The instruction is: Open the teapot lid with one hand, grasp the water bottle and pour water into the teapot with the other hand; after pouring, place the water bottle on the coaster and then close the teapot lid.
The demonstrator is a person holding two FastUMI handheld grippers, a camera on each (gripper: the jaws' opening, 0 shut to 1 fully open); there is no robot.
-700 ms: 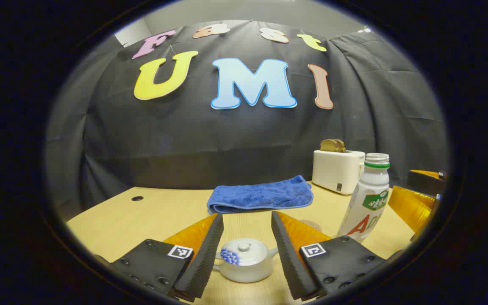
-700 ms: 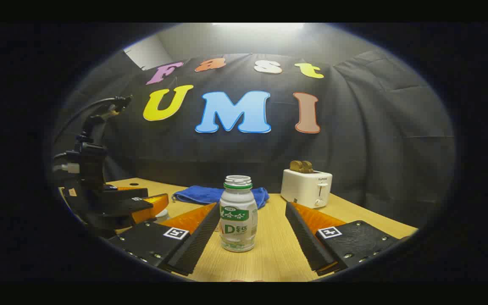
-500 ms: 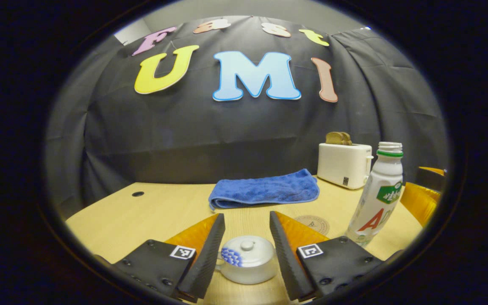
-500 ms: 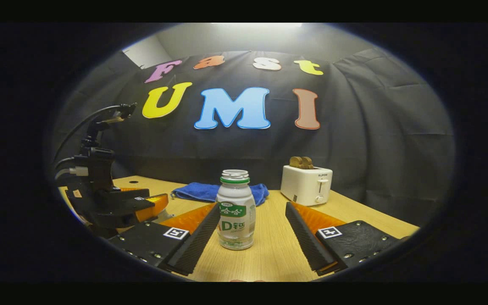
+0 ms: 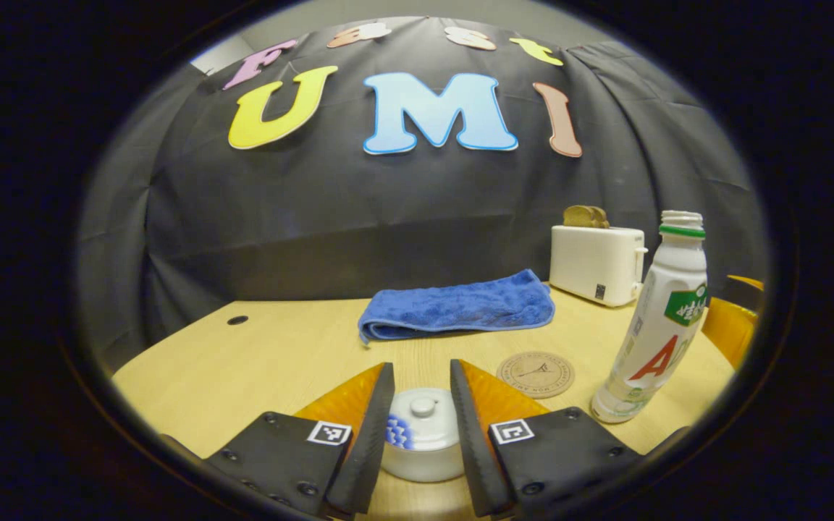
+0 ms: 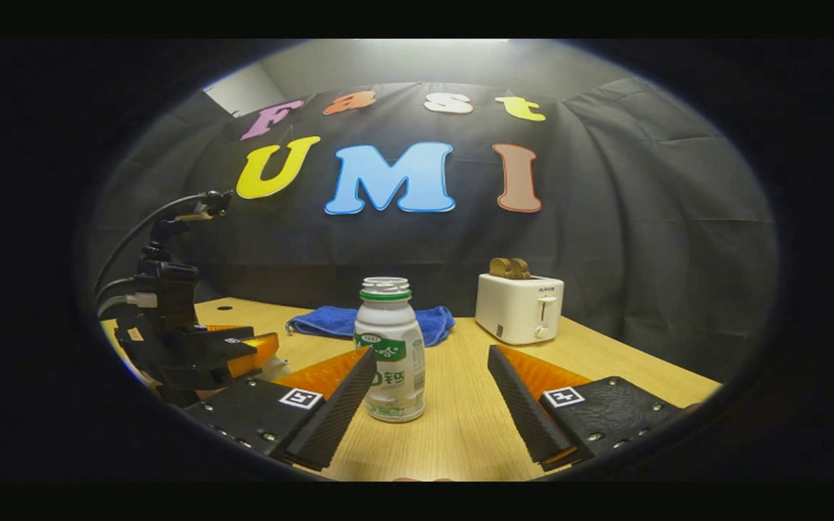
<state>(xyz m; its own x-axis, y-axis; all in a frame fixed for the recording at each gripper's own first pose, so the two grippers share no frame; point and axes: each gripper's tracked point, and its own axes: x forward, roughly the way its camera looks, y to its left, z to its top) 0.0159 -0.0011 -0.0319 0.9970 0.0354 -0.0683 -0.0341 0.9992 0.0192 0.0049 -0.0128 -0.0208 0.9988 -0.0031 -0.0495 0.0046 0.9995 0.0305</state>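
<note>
Teapot (image 5: 423, 434) sits on the table (image 5: 279, 354), lid on, between the left gripper (image 5: 420, 427) fingers.
Toaster (image 5: 596, 264) and blue towel (image 5: 457, 312) at the back; bottle (image 6: 389, 349) upright, uncapped, just inside the spread-open right gripper (image 6: 431, 401), touching neither finger. Left fingers close beside the teapot, can't tell if they press it. Round coaster (image 5: 536, 373) lies between teapot and bottle.
</note>
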